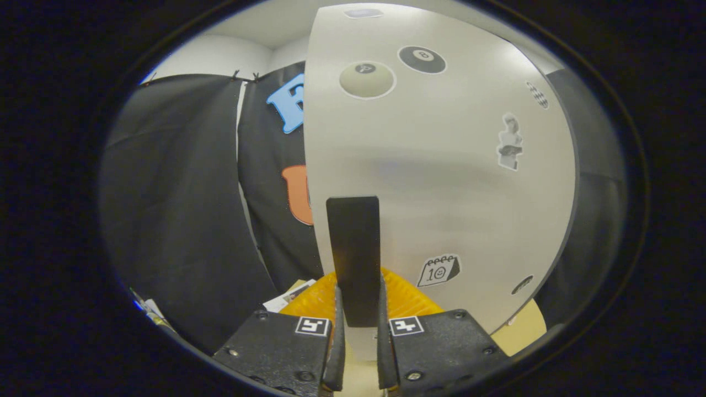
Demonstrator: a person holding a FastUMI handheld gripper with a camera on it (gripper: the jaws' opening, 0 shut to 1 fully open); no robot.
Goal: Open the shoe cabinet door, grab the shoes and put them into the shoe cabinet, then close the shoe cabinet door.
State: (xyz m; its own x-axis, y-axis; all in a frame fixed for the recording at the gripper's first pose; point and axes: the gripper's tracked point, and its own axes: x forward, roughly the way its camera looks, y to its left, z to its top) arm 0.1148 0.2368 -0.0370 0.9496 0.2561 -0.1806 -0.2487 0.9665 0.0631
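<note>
White and sticker-dotted, the cabinet door (441, 182) is standing right in front of the gripper (357, 309), whose fingers are pinching the dark upright handle (353, 242) from both sides, its long axis running straight up between them.

Door panel blocking the way ahead

The white cabinet door (441, 182) is standing just ahead of the gripper (357, 300), whose fingers are pressing on its dark handle (353, 248). Free room is lying beside the door's handle-side edge, reaching back to the black cloth wall (182, 220).
</note>
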